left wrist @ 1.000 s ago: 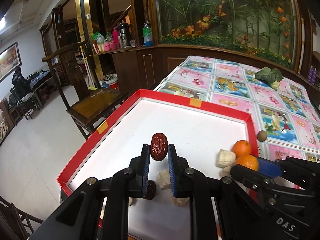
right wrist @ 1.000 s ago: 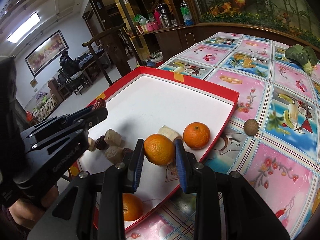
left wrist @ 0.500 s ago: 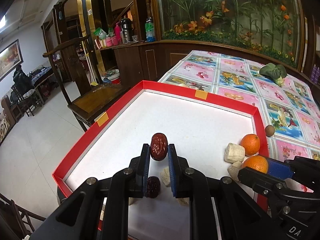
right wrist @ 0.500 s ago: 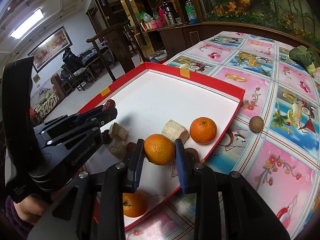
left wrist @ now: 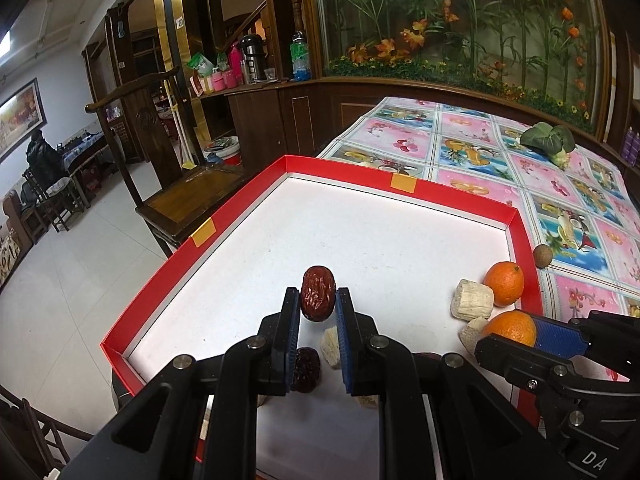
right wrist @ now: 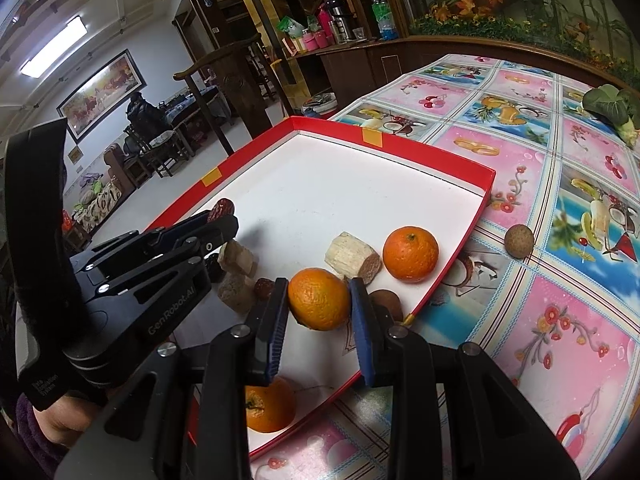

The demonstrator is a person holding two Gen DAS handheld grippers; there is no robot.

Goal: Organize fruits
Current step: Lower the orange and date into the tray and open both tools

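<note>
Both claws are loaded and held above the red-rimmed tray [left wrist: 152,280]. The left gripper [left wrist: 318,308] pinches a dried red date [left wrist: 318,293]; the right gripper [right wrist: 320,304] clamps an orange [right wrist: 319,298]. Step in hand: carrying. Next, judged: lower each ahead of the fingers beside like fruit, then release.

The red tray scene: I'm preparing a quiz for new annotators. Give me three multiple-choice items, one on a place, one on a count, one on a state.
1. Where is the small brown round fruit?
A in the tray
B on the tablecloth outside the tray
C in a gripper

2. How many oranges show in the right wrist view?
A one
B three
C five

3. What is the left gripper doing?
A holding a red date
B open, holding nothing
C holding an orange

Key:
1 B, it sits beyond the red tray rim.
2 B, one held, two lying in the tray.
3 A, the date sits between its fingers.
</note>
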